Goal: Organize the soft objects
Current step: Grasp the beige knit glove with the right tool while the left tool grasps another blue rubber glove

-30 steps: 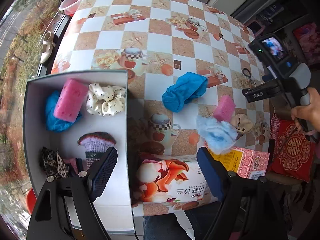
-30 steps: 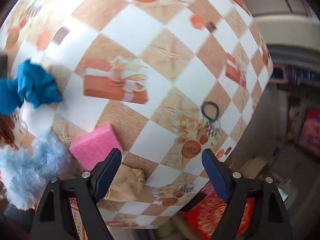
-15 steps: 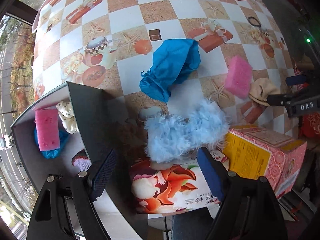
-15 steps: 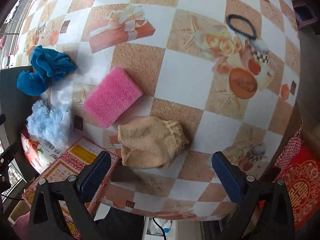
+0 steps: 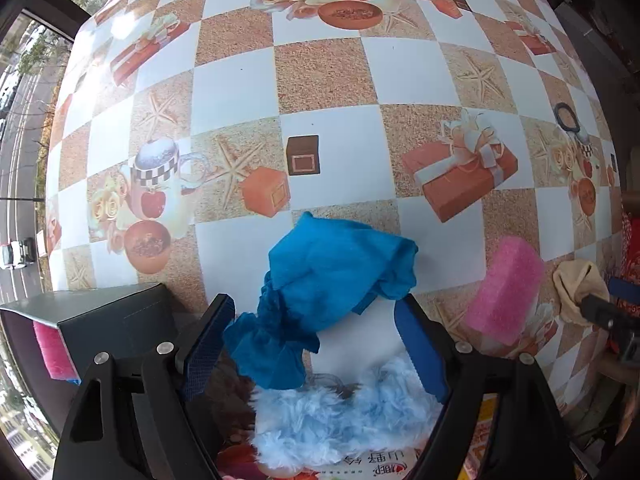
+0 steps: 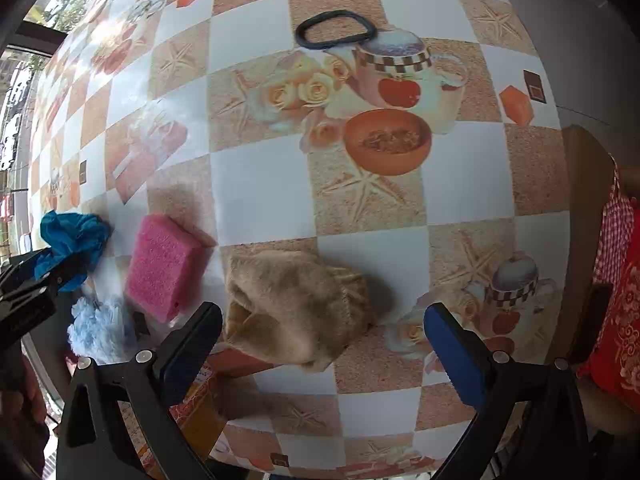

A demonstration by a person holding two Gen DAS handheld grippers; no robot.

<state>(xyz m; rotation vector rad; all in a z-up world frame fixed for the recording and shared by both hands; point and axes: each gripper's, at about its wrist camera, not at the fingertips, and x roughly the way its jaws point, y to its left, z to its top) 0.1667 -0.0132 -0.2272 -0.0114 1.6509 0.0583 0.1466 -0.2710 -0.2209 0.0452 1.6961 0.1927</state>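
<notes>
A crumpled blue cloth (image 5: 332,292) lies on the checkered tablecloth (image 5: 328,80). My left gripper (image 5: 316,344) points straight down over it, open, with the cloth's near end between the jaws and no pad pressing it. A light blue fluffy piece (image 5: 340,420) lies just below. A pink sponge (image 6: 164,268) and a tan knitted cloth (image 6: 296,308) lie side by side. My right gripper (image 6: 320,344) hangs wide open over the tan cloth's near edge, holding nothing. The blue cloth (image 6: 72,240) and the fluffy piece (image 6: 100,328) show at the left of the right wrist view.
A grey box (image 5: 116,320) with a pink sponge (image 5: 52,348) inside stands at lower left. A black hair tie (image 6: 336,30) lies farther back. A printed tissue pack (image 5: 360,468) and a pink-and-yellow carton (image 6: 196,400) sit at the table's near edge. A red cushion (image 6: 616,320) is beyond the right edge.
My left gripper moved from above the box down over the blue cloth. My right gripper rolled, swung over the tan cloth and spread its jaws wider.
</notes>
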